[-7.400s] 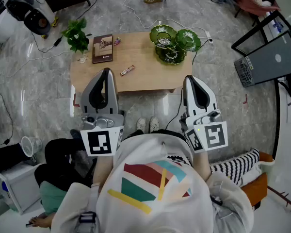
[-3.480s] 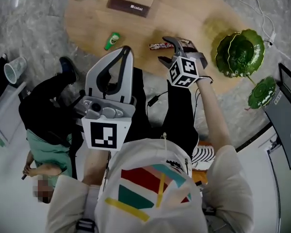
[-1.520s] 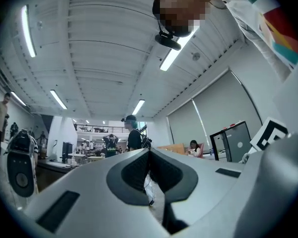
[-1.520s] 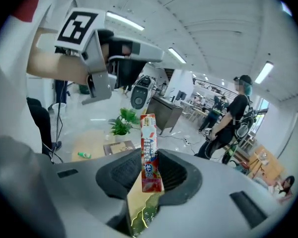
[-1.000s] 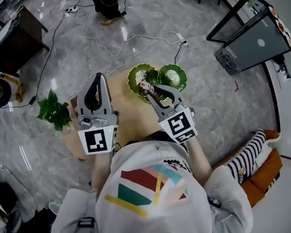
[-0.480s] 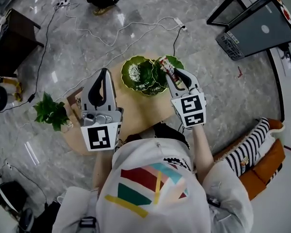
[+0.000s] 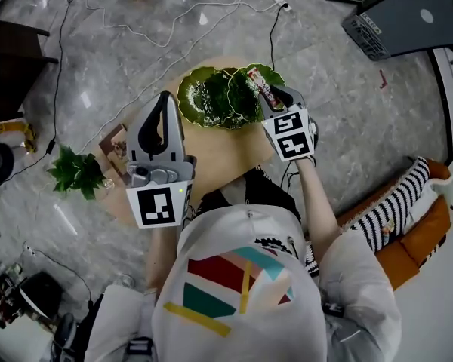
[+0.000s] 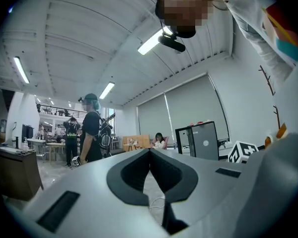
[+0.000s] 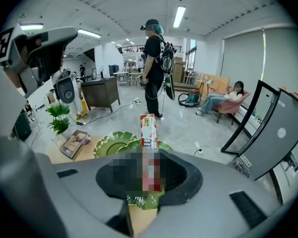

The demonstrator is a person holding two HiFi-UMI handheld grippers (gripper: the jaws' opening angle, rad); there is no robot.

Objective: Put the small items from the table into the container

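One long snack bar in a red-and-white wrapper (image 9: 148,128) is pinched by its lower end between the fingers of the right gripper (image 7: 274,100). Most of its length juts out past them, above the cluster of glossy green leaf-shaped bowls (image 7: 184,96). The left gripper (image 8: 150,152) hangs above the desk with its fingers pressed together and nothing between them.

The likeliest slip, as I judge it, is a release from too high or too near a rim. The bar is light and long, the bowls look slick and shallow, and it could tip or skid out onto the wood or off the end. The cluster sits close to the desk's far end, so a hard knock from the fingers might shove a bowl towards that edge.

The oval light wooden desk (image 7: 219,153) also carries a brown book (image 7: 117,142), with a leafy potted plant (image 7: 75,173) at its other end. Around it lie grey marble floor, white cables (image 7: 166,36) and a striped cushion (image 7: 396,206). A person in dark clothes (image 9: 154,68) stands beyond the desk.
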